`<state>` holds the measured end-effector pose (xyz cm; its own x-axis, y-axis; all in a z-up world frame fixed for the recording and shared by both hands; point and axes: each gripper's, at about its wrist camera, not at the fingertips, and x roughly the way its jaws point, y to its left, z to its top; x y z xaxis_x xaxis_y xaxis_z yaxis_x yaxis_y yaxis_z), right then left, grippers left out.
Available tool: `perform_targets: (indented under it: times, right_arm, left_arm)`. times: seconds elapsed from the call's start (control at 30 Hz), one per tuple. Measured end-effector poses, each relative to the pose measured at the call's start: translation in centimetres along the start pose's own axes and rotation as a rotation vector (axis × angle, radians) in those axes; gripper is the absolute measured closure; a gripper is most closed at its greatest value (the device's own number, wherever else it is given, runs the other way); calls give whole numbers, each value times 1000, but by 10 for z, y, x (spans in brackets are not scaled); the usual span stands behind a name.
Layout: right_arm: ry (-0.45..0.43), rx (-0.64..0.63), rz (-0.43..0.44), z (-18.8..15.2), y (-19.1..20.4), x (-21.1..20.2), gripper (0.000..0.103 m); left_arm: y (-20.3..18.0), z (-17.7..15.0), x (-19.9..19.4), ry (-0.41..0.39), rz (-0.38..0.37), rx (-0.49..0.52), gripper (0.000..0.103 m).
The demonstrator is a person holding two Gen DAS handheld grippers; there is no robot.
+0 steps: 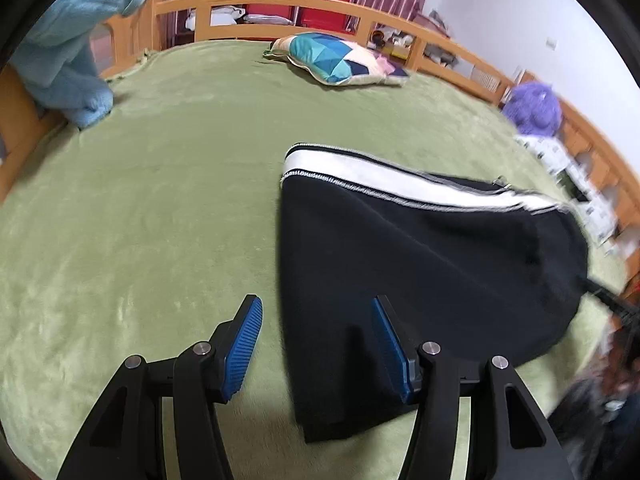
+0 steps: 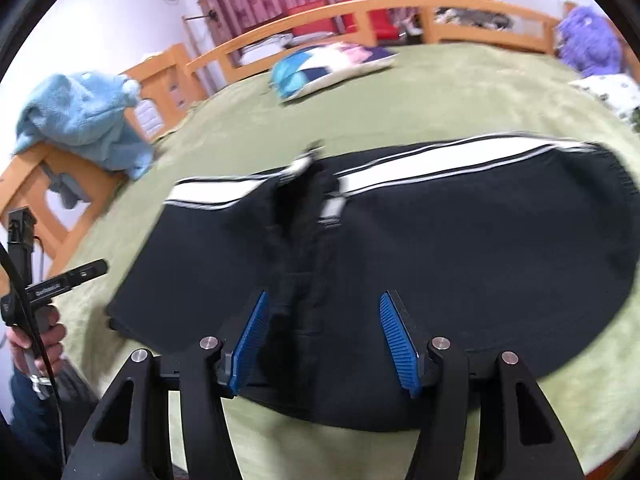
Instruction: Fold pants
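Black pants [image 1: 420, 264] with a white side stripe lie flat on the green blanket. In the left wrist view my left gripper [image 1: 316, 304] is open and empty over the pants' near left edge, one finger over the blanket, the other over the black cloth. In the right wrist view the pants [image 2: 460, 260] spread wide, with a bunched ridge of cloth [image 2: 298, 240] running down the middle. My right gripper [image 2: 322, 302] is open and empty above that ridge at the near edge. The left gripper's handle, held by a hand [image 2: 38, 328], shows at the far left.
The green blanket [image 1: 160, 208] covers a bed with a wooden rail [image 1: 280, 4]. A patchwork pillow [image 1: 340, 58] lies at the far side. A blue towel [image 1: 76, 48] hangs on the left rail. A purple plush toy [image 1: 534, 108] and patterned cloth sit at the right.
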<state>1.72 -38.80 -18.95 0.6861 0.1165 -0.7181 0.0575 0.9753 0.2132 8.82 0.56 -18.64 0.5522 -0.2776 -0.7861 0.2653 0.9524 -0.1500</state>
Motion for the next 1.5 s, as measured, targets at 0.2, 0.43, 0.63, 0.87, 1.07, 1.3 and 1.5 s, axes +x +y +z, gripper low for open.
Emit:
perform_targets:
  times: [0.2, 0.43, 0.63, 0.87, 1.07, 1.3, 1.5]
  right_arm:
    - [-55, 96, -266, -2, -90, -31, 45]
    - [-8, 238, -304, -7, -175, -25, 41]
    - [15, 373, -189, -2, -218, 6, 41]
    - [-31, 455, -147, 18, -242, 39, 30]
    - [-94, 538, -120, 28, -259, 49, 45]
    - [-191, 426, -193, 46, -212, 18, 86]
    - [-296, 302, -205, 89, -138, -37, 87]
  left_arm:
    - [3, 14, 39, 103, 36, -73, 49]
    - [4, 25, 68, 129, -14, -109, 49]
    - [6, 30, 84, 141, -42, -111, 47]
    - [13, 40, 96, 154, -89, -130, 47]
    - [9, 48, 101, 167, -128, -98, 76]
    - [13, 57, 62, 61, -166, -96, 93]
    - [36, 66, 22, -4, -206, -123, 94]
